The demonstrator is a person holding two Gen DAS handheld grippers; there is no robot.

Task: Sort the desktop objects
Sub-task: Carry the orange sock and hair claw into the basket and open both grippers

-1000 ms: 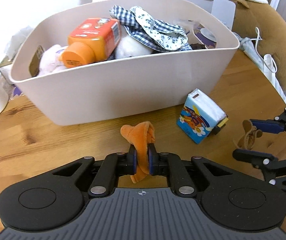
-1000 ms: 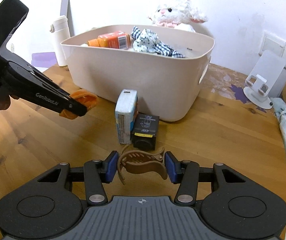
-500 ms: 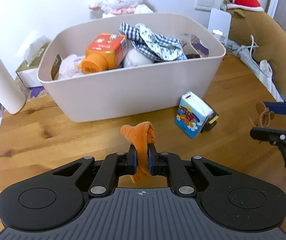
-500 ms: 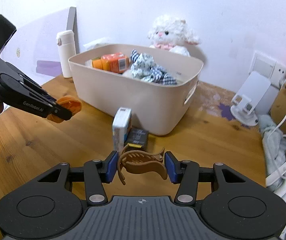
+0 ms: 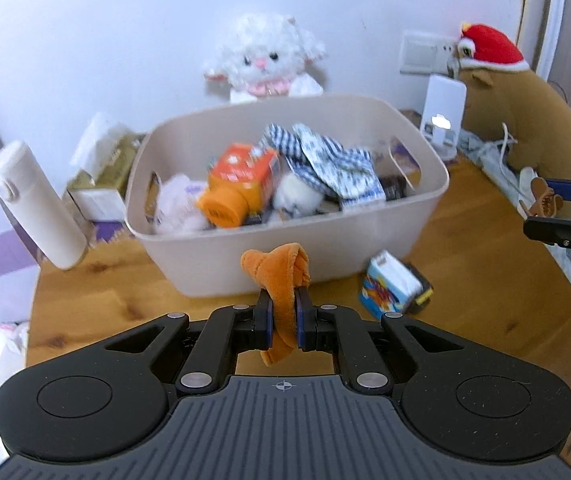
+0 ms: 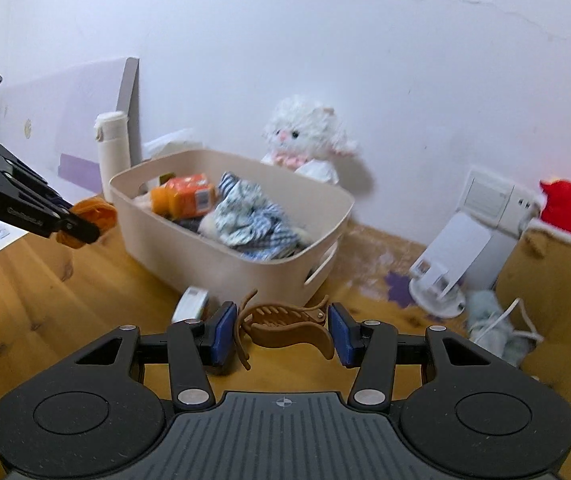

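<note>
My left gripper [image 5: 284,322] is shut on an orange fabric piece [image 5: 281,276] and holds it above the wooden table, in front of the beige storage bin [image 5: 425,216]. My right gripper [image 6: 281,334] is shut on a brown hair claw clip [image 6: 285,326], raised to the right of the bin [image 6: 245,272]. The bin holds an orange bottle [image 5: 239,188], a blue checked cloth [image 5: 333,160] and soft items. A tissue pack [image 5: 389,286] and a small black box [image 5: 421,294] lie on the table by the bin's front.
A white flask [image 5: 37,204] and a tissue box [image 5: 101,172] stand left of the bin. A white lamb plush [image 5: 263,60] sits behind it. A white phone stand [image 5: 443,120], cables and a brown plush [image 5: 525,120] are at the right.
Both grippers have risen and pulled back from the table with their objects still held. The bin now appears lower and farther away, and its contents show from above.
</note>
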